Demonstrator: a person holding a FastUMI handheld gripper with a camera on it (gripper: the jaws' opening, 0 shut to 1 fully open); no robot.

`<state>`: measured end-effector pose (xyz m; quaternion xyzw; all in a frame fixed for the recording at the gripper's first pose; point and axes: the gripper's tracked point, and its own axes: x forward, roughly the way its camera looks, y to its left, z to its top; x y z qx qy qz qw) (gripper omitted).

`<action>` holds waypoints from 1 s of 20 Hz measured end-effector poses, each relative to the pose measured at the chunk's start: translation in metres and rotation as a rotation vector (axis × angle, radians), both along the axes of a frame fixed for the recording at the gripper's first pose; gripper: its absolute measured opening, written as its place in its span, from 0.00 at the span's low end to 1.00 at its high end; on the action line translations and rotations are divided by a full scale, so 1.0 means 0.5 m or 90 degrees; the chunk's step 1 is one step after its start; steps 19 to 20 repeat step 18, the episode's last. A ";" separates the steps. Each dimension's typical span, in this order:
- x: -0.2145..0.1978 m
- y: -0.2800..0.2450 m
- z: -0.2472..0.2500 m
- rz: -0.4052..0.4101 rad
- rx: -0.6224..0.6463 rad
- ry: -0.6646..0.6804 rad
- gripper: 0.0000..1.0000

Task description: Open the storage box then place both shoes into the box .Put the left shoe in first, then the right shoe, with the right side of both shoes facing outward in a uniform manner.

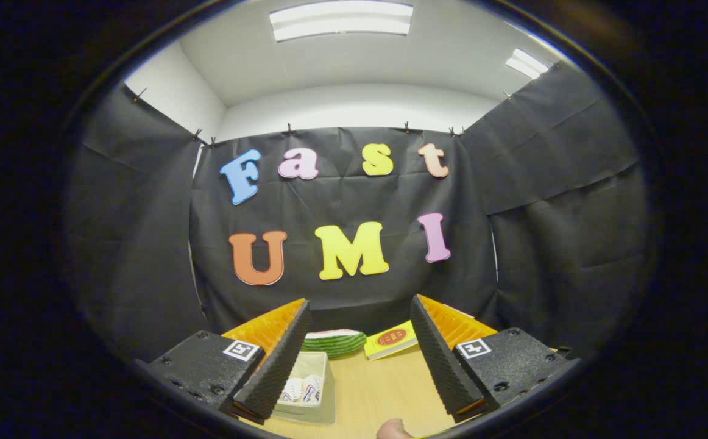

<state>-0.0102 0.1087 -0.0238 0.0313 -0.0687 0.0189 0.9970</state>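
Note:
My gripper [360, 302] is open, its two fingers spread wide over a light wooden table [384, 390], with nothing between them. A small clear plastic storage box [311, 366] stands on the table just inside the left finger. Through its wall I see small white pieces with red and blue marks [302, 390], which look like the shoes; the left finger hides part of them. I cannot tell whether the box lid is open or shut.
A green striped, slice-shaped thing [334, 342] lies beyond the box near the black cloth wall. A yellow packet with a red oval [392, 339] lies to its right. A person's fingertip [393, 430] shows at the table's near edge.

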 end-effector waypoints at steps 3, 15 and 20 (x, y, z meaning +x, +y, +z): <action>-0.017 -0.004 0.001 0.013 0.013 -0.003 1.00; -0.050 -0.008 0.005 0.043 -0.036 0.015 1.00; -0.057 -0.004 0.004 0.054 -0.030 0.017 1.00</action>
